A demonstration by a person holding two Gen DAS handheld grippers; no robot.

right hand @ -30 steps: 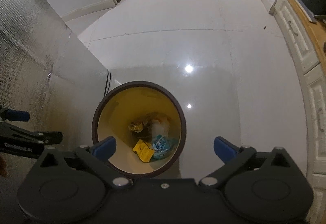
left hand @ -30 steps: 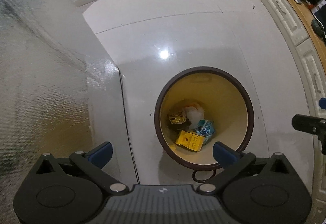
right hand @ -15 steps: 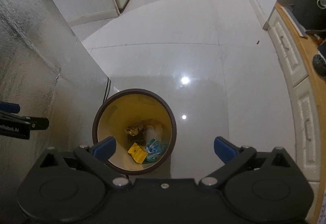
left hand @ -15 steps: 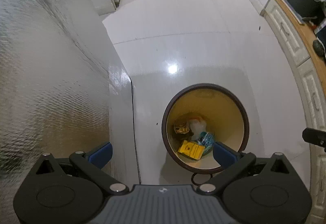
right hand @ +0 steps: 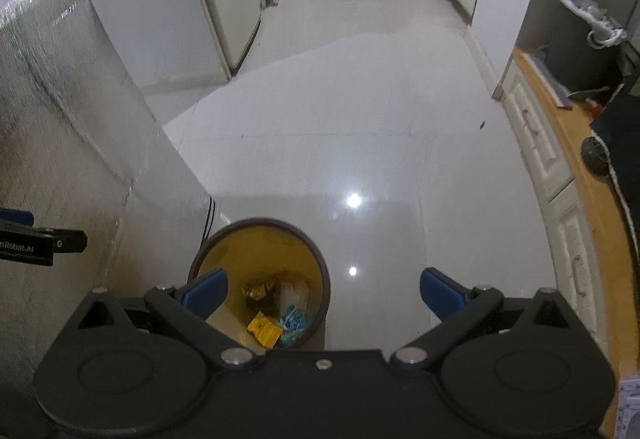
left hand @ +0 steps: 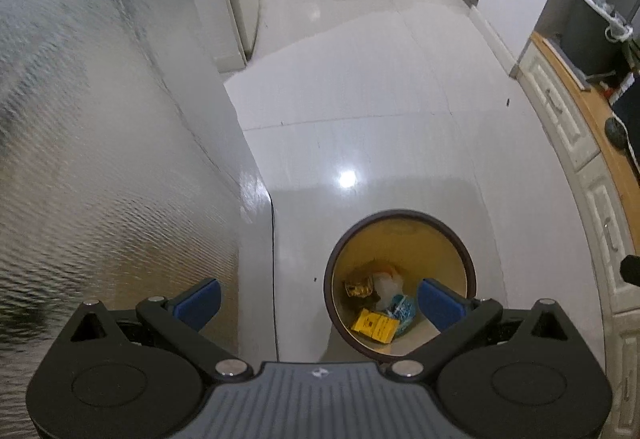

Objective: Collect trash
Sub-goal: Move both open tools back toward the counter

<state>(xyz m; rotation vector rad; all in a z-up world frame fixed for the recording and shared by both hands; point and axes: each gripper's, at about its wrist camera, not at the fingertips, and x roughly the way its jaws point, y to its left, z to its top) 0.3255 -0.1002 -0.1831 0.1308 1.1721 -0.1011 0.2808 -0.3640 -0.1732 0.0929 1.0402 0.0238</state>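
below, round yellow-lined bin (left hand: pixel 400 239) (crumpled wrappers (left hand: pixel 376 325) inside), left gripper (left hand: pixel 319 305) and right gripper (right hand: pixel 324 293) wide, empty

A glossy white tiled floor (left hand: pixel 360 111) is being seen from above, with ceiling light being reflected on it. A round trash bin (left hand: pixel 400 227) with a dark brown rim and yellow inside is being carried directly by the floor, near a silver textured panel (left hand: pixel 100 159). A thin black cable (left hand: pixel 273 259) is being laid on the floor just beside the panel.
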